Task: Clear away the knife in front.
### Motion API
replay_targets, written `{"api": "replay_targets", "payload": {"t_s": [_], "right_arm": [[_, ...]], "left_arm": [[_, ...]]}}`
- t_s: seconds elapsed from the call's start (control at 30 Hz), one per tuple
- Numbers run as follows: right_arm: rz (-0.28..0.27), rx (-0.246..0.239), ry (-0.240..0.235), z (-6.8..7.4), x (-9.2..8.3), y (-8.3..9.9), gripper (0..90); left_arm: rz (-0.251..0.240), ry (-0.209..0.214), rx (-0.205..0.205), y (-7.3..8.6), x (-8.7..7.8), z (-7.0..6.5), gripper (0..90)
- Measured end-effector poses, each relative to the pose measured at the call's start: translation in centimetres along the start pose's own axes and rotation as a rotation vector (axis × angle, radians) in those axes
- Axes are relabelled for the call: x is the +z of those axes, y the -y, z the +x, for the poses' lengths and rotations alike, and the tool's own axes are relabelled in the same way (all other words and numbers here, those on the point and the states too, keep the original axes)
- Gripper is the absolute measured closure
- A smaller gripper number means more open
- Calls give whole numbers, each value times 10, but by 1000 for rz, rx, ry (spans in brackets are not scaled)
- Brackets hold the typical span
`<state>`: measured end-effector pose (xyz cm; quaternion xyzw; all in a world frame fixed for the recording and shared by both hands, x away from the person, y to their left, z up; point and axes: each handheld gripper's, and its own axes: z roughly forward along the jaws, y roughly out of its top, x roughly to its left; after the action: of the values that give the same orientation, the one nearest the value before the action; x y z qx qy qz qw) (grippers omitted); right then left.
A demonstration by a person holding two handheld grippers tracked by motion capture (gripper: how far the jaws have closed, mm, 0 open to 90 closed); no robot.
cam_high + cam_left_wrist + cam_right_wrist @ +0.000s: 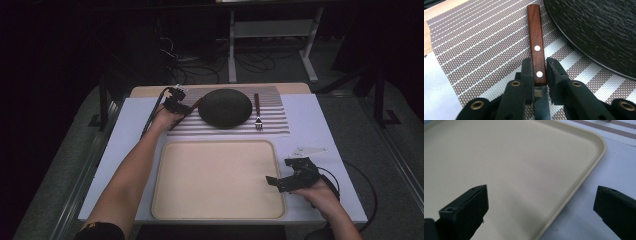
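Observation:
A knife with a reddish wooden handle [537,42] and two rivets lies on the striped placemat [481,47], left of a dark round plate [599,30]. My left gripper [540,65] has its jaws on either side of the handle's near end, with both pads against the wood. In the high view the left gripper [182,111] sits at the knife [195,104] beside the plate [225,107]. My right gripper [282,173] hovers open over the right rim of the beige tray [215,146]. In the right gripper view the right gripper [541,192] stands wide apart with nothing between its jaws.
A fork [258,112] with a wooden handle lies on the placemat [274,125], right of the plate. The tray [524,157] fills the front middle of the white tabletop [312,120]. Cables trail from both grippers, and the floor beyond is dark.

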<state>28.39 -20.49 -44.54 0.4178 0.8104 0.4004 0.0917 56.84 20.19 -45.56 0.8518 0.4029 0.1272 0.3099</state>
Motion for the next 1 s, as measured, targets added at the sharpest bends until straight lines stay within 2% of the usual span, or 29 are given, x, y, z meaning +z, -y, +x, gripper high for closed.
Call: {"api": "replay_targets", "payload": {"t_s": [0.23, 0.5, 0.9, 1.0], "right_arm": [[-1, -1, 0, 0, 0, 0, 0], [-6, 3, -2, 0, -1, 0, 0], [-21, 17, -2, -1, -3, 0, 0], [-21, 17, -3, -1, -3, 0, 0]], "left_arm": [[-1, -4, -15, 1, 0, 0, 775], [6, -35, -7, -1, 0, -5, 783], [26, -51, -13, -3, -1, -6, 783], [18, -38, -37, -4, -5, -4, 783]]}}
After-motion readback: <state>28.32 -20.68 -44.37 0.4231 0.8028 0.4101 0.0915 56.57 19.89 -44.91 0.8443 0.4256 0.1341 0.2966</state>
